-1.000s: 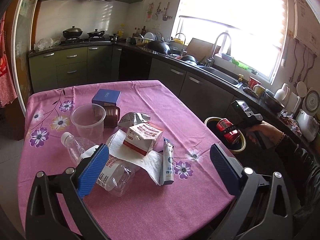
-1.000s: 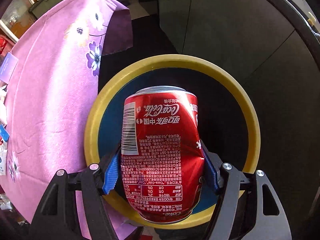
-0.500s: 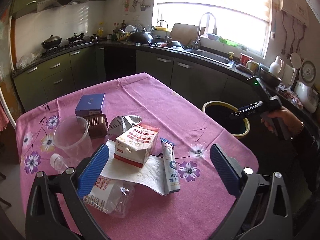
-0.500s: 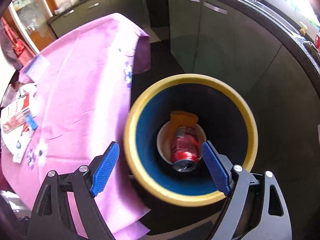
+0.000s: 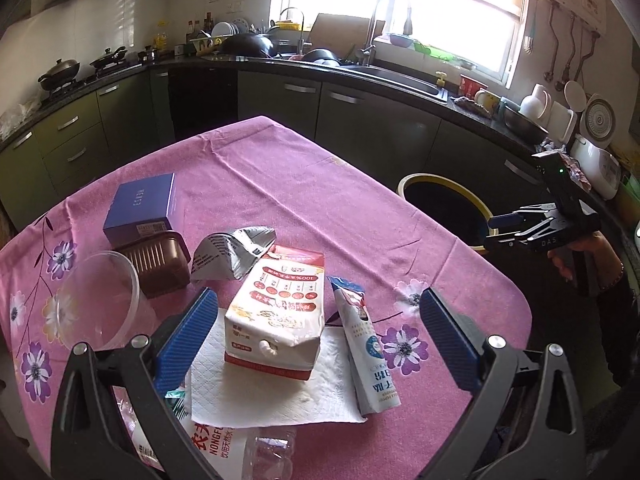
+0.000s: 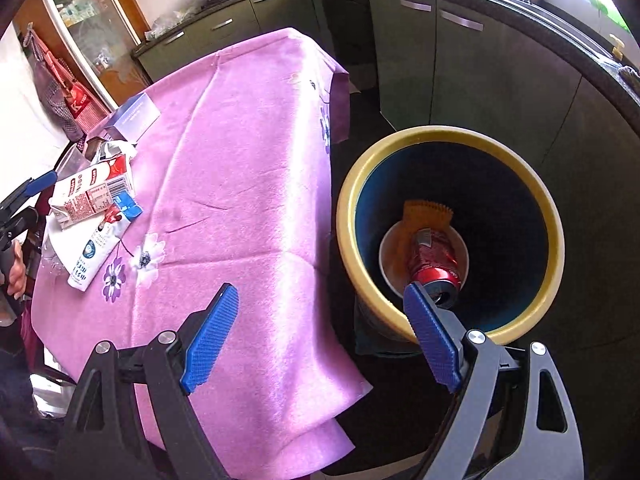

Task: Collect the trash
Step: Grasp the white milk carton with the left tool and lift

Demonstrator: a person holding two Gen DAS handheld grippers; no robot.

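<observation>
My left gripper [image 5: 318,330] is open above a red-and-white milk carton [image 5: 276,312] lying on a white paper towel [image 5: 256,388]. A white-and-blue tube pouch [image 5: 366,344] lies to its right, a crushed plastic bottle [image 5: 236,448] at the near edge. My right gripper [image 6: 320,336] is open and empty over the table edge, beside the yellow-rimmed trash bin [image 6: 352,184]. A red cola can [image 6: 434,260] lies inside the bin. The bin also shows in the left wrist view [image 5: 482,208].
On the pink tablecloth [image 5: 280,184] sit a blue box [image 5: 140,204], a brown tub [image 5: 156,264], a clear plastic cup [image 5: 96,296] and a silver foil bag [image 5: 232,252]. Dark kitchen cabinets [image 5: 360,120] run behind the table and bin.
My right gripper opened and dropped the cola can into the bin, then drew back toward the table. My left gripper moved forward over the milk carton.
</observation>
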